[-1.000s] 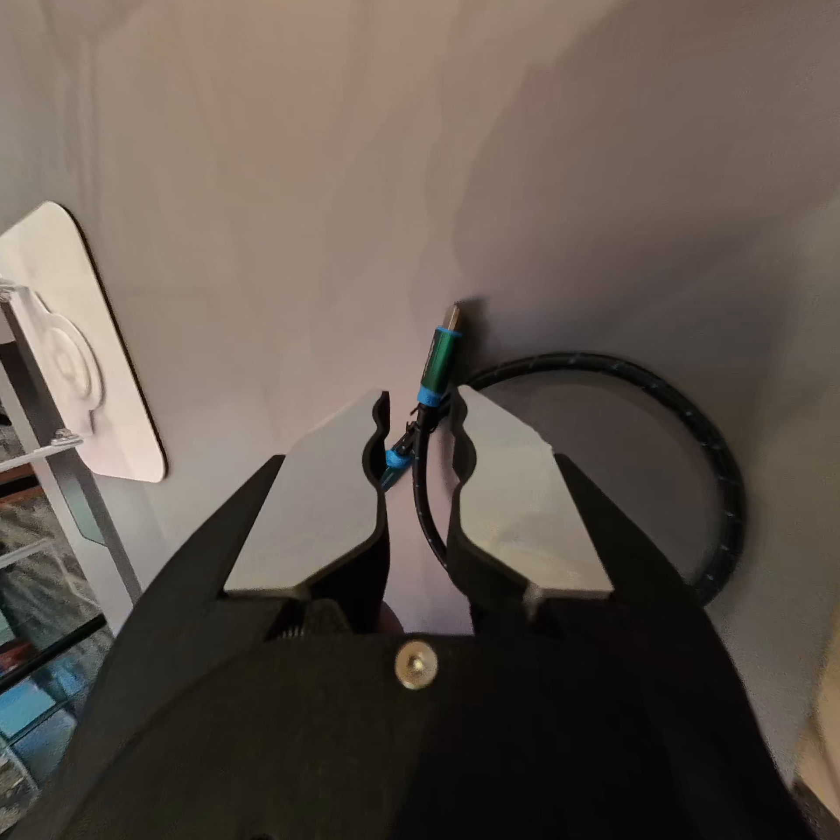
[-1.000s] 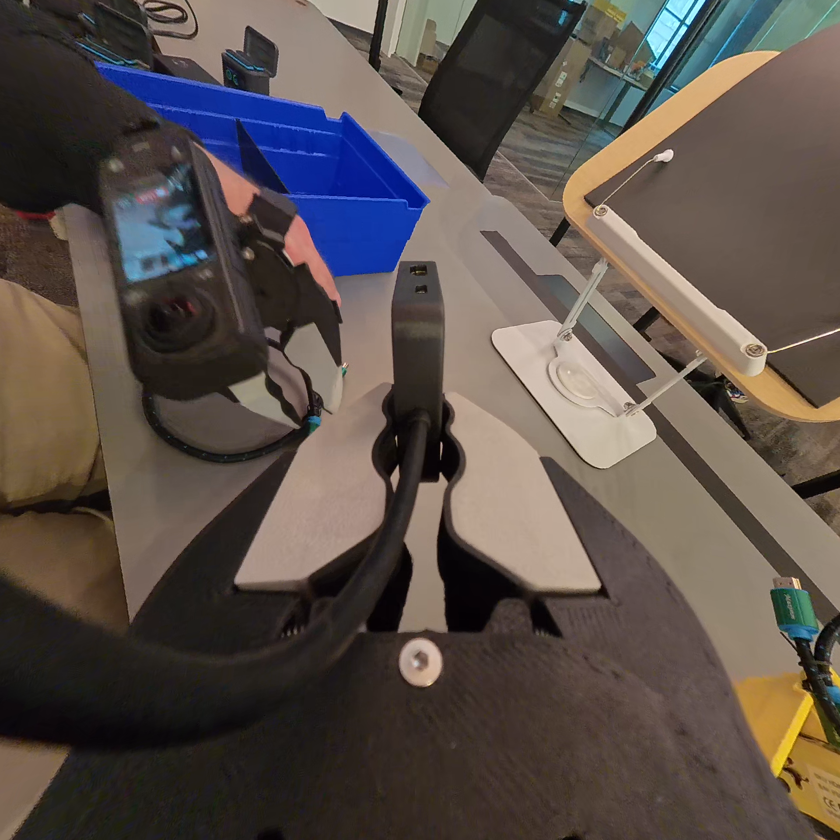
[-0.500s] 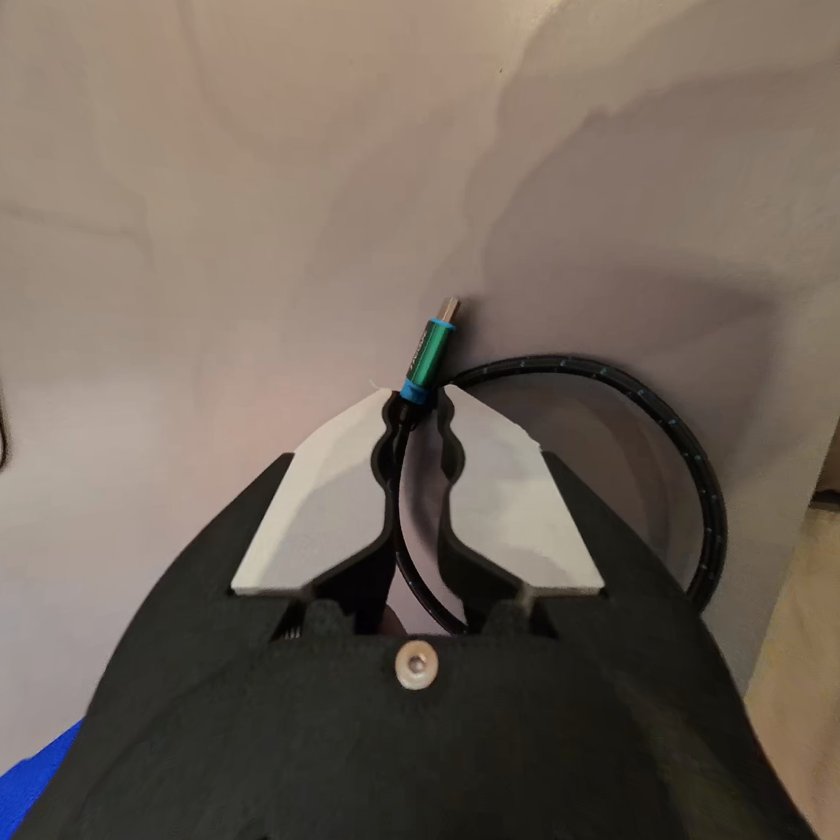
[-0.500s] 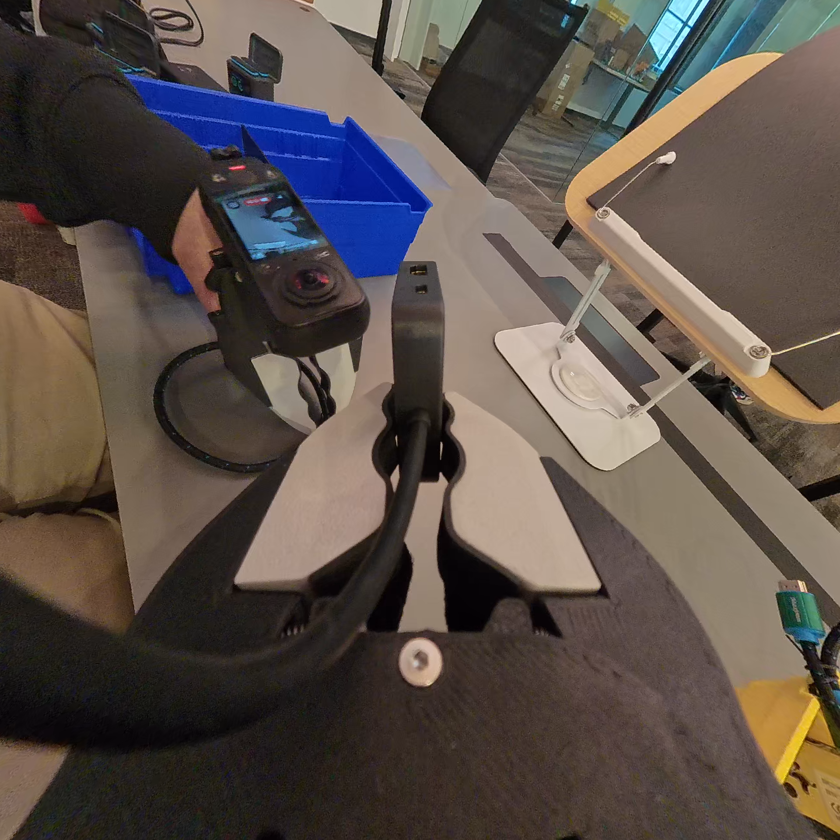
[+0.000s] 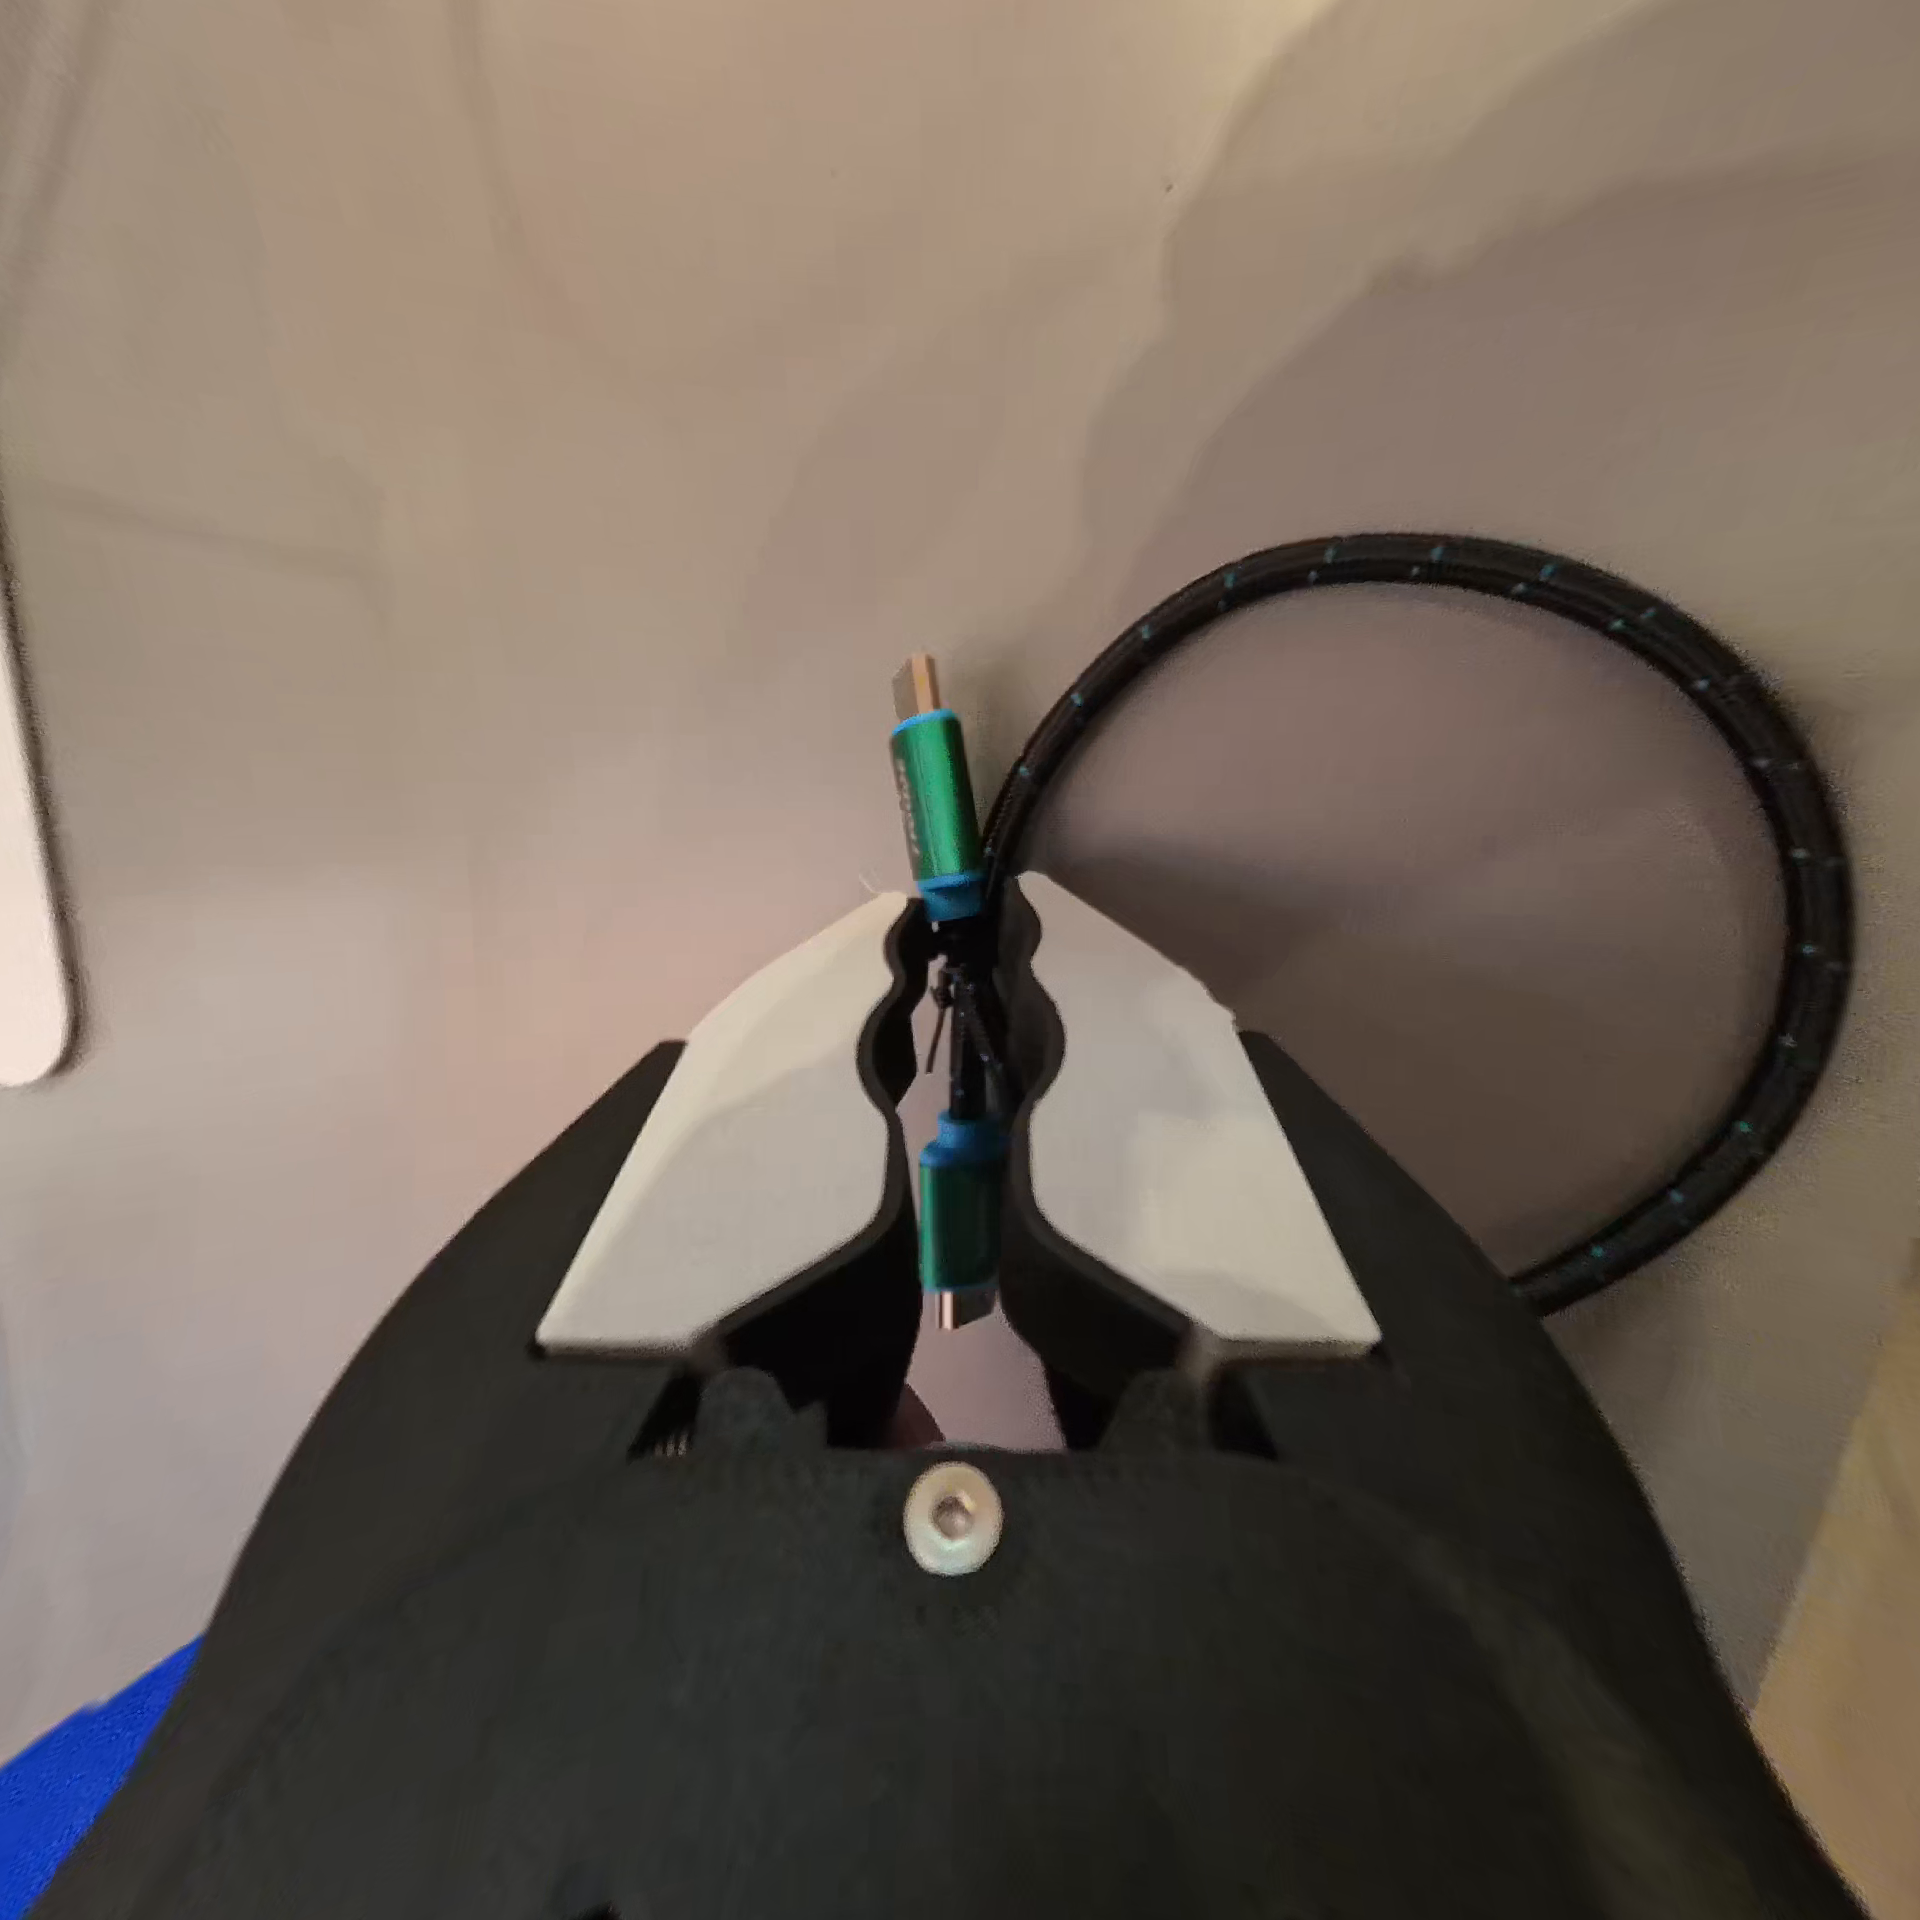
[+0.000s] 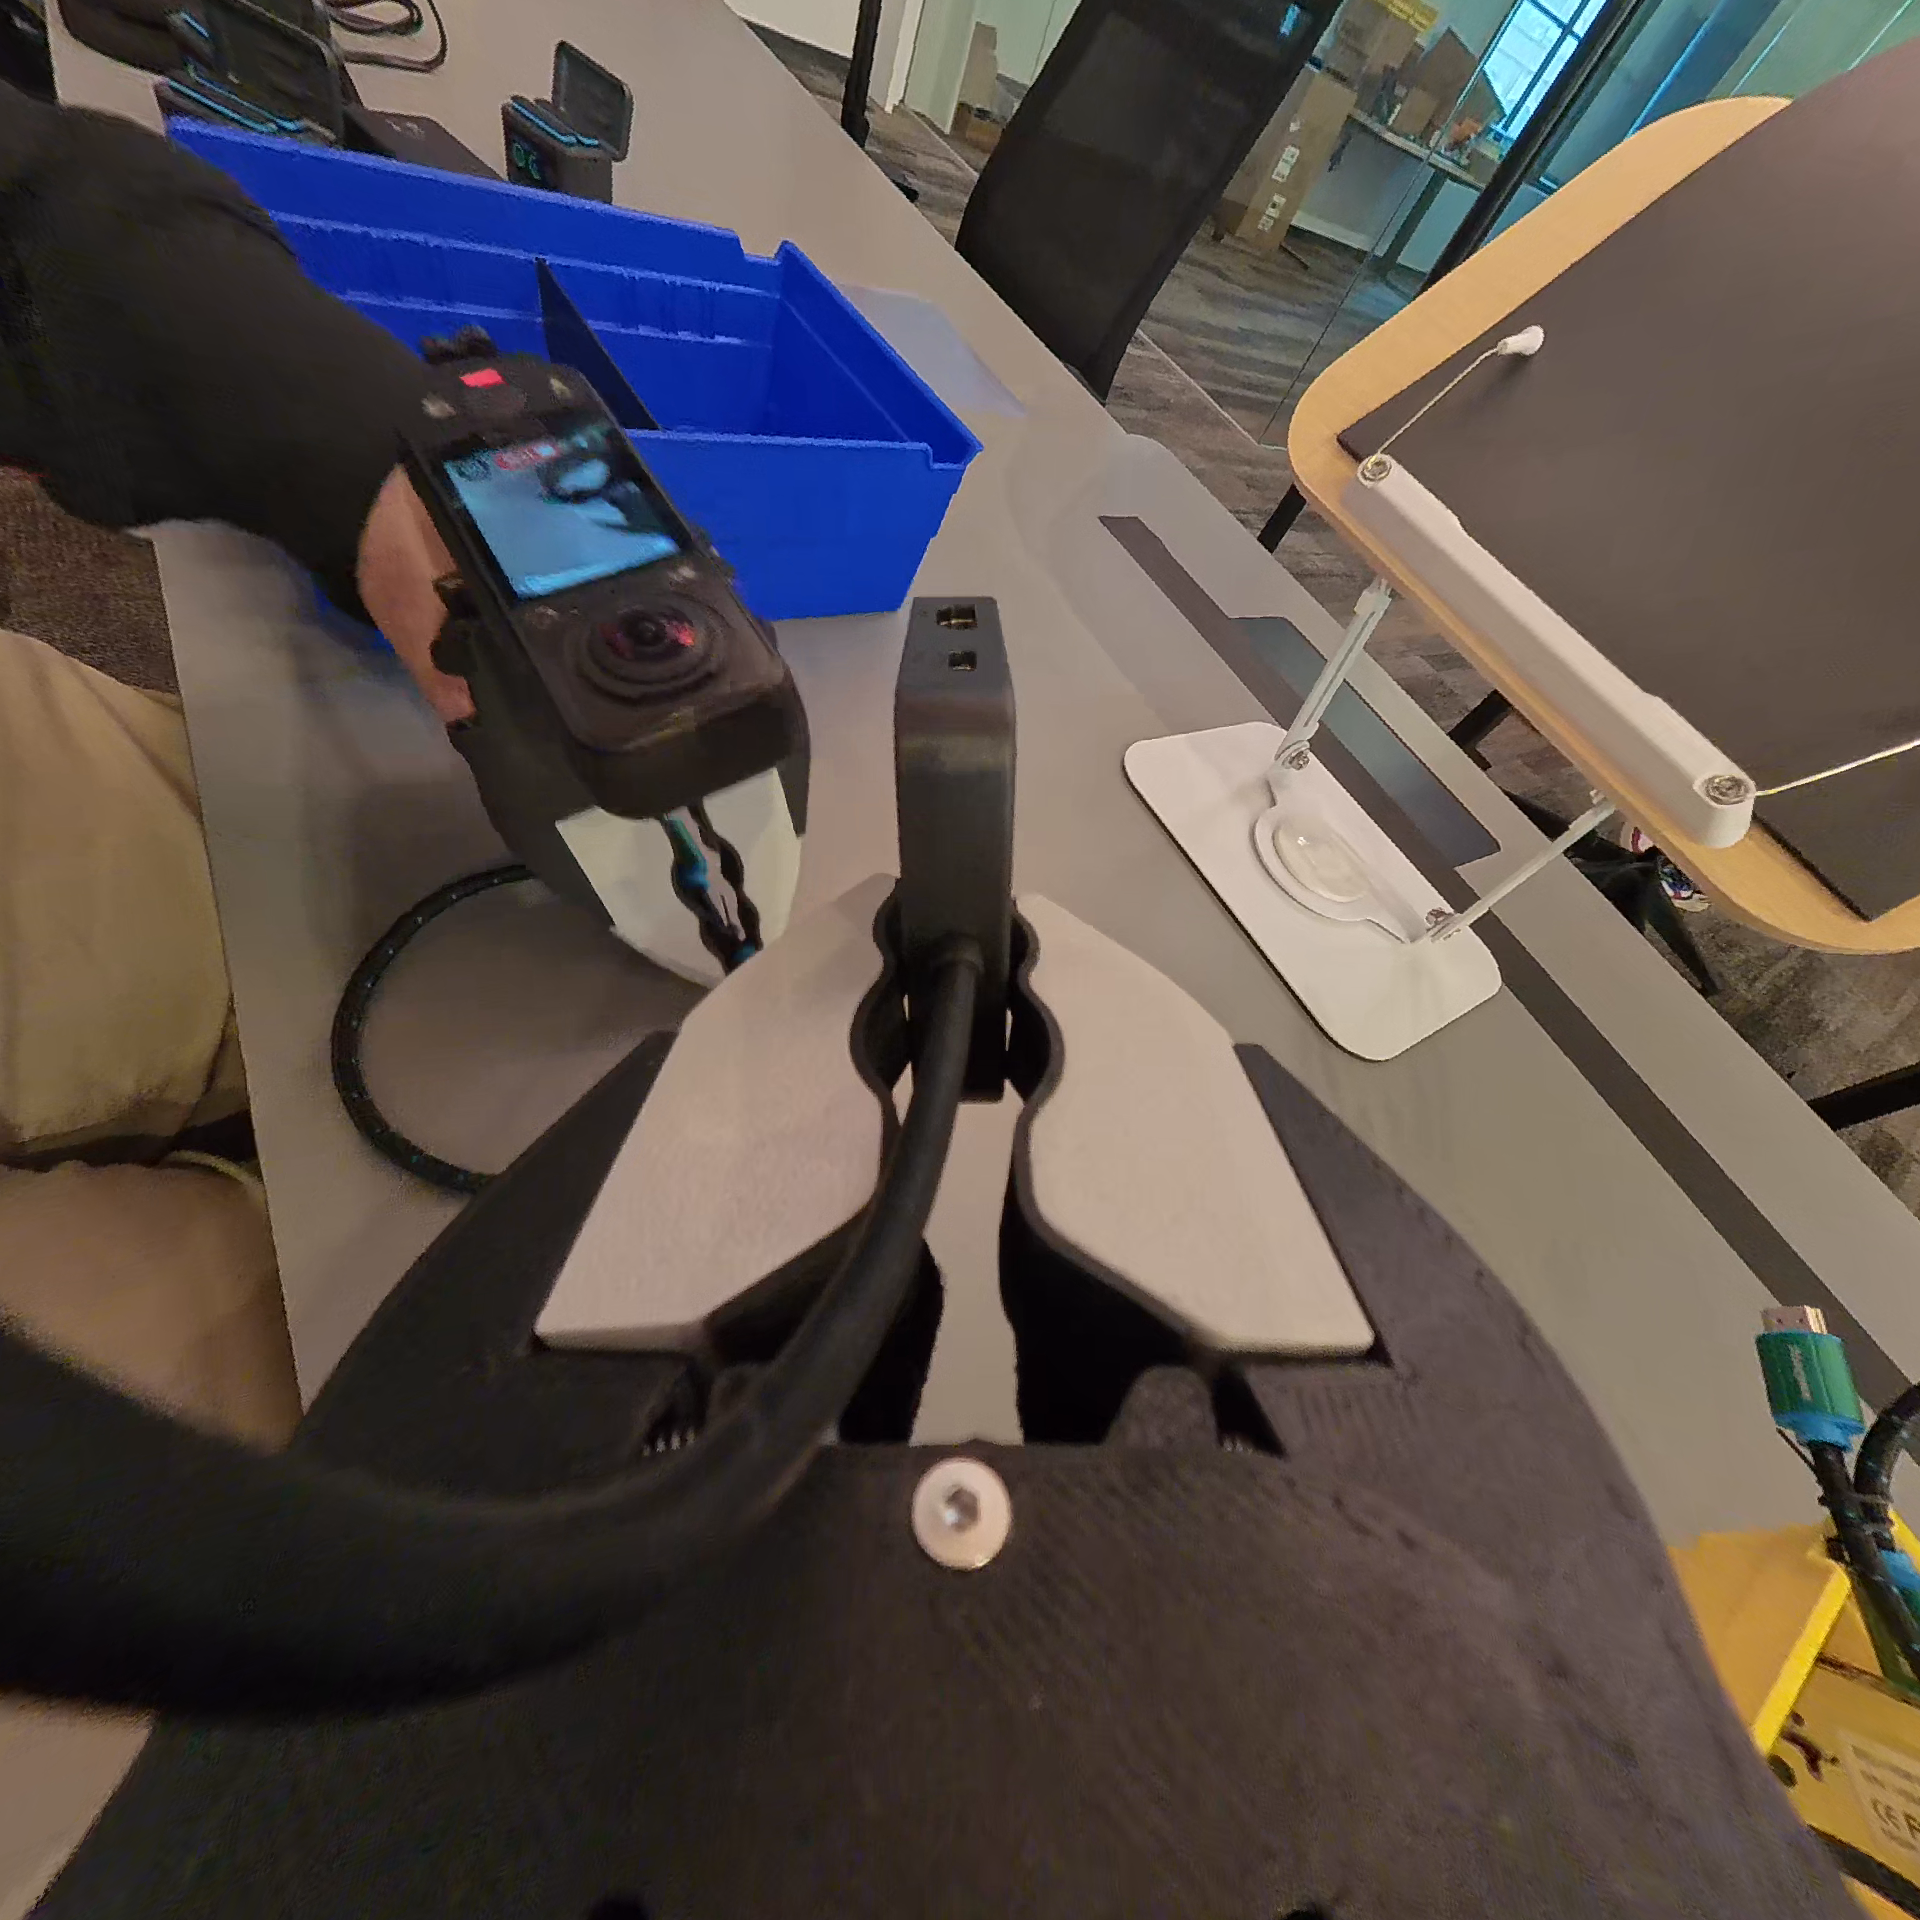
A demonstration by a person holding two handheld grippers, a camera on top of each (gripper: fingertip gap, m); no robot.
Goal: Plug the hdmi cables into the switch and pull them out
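My left gripper (image 5: 961,906) is shut on a black braided hdmi cable (image 5: 1766,935) just behind its green plug (image 5: 933,800), which sticks out past the fingertips. The cable's other green plug (image 5: 961,1236) hangs between the fingers. The rest of the cable loops on the grey table at the right. My right gripper (image 6: 954,914) is shut on the black switch (image 6: 954,748) and holds it upright, ports (image 6: 961,623) facing away. The switch's own black lead (image 6: 914,1164) runs back over the left finger. The left gripper (image 6: 707,894) shows just left of the switch, tips down.
A blue divided bin (image 6: 810,488) stands behind the left gripper. A white stand base (image 6: 1351,977) holds a tilted black board (image 6: 1683,499) at the right. Another green hdmi plug (image 6: 1803,1382) and a yellow box (image 6: 1756,1652) are at the lower right.
My left gripper has closed on the cable behind the green plug and moved right, closer to the switch. The second plug now hangs between its fingers. The right gripper has held still.
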